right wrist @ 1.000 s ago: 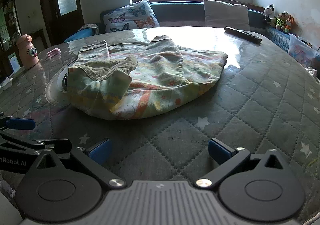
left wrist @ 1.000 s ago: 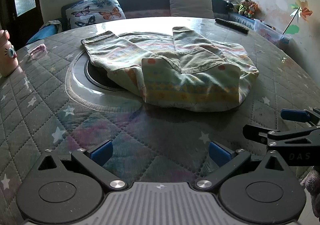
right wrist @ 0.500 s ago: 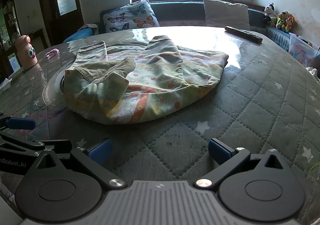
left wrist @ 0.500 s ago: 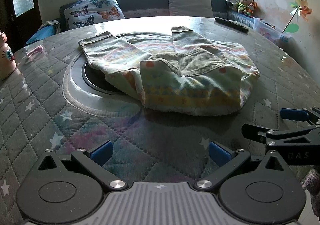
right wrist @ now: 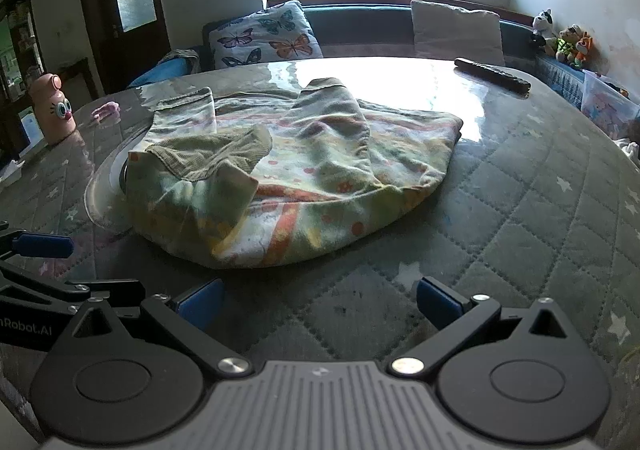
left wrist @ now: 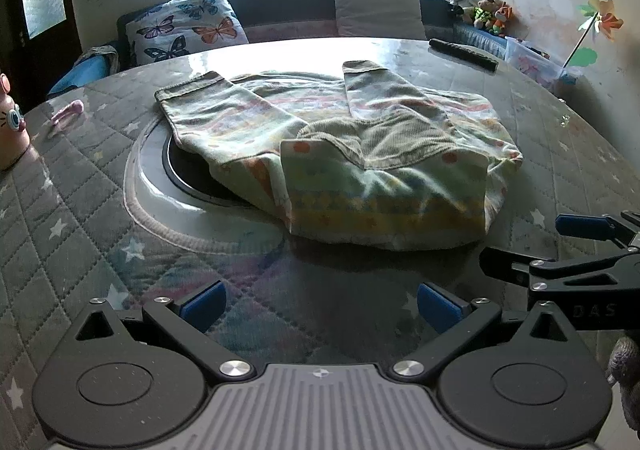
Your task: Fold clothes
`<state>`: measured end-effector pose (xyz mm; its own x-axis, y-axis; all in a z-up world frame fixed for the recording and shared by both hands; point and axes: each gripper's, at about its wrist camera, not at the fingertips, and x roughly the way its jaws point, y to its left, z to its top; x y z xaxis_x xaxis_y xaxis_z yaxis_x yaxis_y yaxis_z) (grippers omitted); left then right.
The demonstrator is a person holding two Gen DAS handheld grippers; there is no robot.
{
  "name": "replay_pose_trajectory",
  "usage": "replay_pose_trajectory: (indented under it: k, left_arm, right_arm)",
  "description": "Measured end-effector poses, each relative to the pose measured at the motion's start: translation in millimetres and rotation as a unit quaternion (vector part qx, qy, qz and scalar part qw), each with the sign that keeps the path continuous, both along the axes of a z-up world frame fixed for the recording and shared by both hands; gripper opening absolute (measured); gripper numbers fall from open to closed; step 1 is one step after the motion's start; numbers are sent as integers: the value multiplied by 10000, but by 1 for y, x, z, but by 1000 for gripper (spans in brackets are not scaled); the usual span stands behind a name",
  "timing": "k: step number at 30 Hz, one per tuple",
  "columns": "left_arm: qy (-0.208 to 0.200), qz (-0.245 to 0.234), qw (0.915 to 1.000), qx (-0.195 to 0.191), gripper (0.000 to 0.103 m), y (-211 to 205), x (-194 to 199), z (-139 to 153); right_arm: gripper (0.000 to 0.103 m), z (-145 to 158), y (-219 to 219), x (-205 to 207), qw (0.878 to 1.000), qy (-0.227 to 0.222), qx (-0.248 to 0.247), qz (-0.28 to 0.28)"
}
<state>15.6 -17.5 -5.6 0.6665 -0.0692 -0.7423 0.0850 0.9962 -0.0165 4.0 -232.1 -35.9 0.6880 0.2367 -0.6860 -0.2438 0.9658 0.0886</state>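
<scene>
Now both grippers agape, left gripper (left wrist: 319, 302), right gripper (right wrist: 319, 300), garment (right wrist: 288, 178) untouched

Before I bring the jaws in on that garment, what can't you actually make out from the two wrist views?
- Garment: its underside and any layers tucked beneath, hidden by its own folds in both views.
- Dark round recess: partly covered by the garment; its inside is not readable.
- Pink bottle: cut off by the left wrist frame edge.
- Right gripper: cut off at the left wrist frame's right edge.
</scene>
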Motion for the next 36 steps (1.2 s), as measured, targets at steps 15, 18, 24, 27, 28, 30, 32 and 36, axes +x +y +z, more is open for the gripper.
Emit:
replay_pose_trajectory:
  k: [15, 18, 24, 27, 28, 30, 32, 36]
  left_arm:
    - [-389, 50, 9992, 29, 103, 16, 17, 28]
    - [-463, 62, 9989, 42, 103, 20, 23, 33]
    - [-523, 215, 9984, 68, 103, 29, 46, 37]
    - [-582, 272, 9979, 58, 103, 33, 62, 41]
    - [-603, 278, 9978, 53, 102, 34, 67, 42]
    - [-634, 274, 9976, 28, 102, 33, 76, 44]
    - [-646, 192, 9977, -48, 97, 32, 84, 44]
    - [-576, -147, 9981, -175, 90, 23, 97, 37]
  right_arm:
    - [103, 32, -1, 21, 9979, -109, 480, 420]
    - [103, 41, -2, 27, 9968, -162, 560, 542]
    - [100, 44, -1, 52, 9974, -260, 359, 565]
    - [97, 46, -5, 70, 9975, -309, 346, 531]
    - [93, 47, -7, 76, 9976, -311, 358, 510]
    - [91, 47, -9, 92, 9978, -318, 370, 446]
    - [86, 45, -9, 108, 9982, -310, 344, 390]
    - [78, 35, -7, 140, 9988, -255, 222, 360]
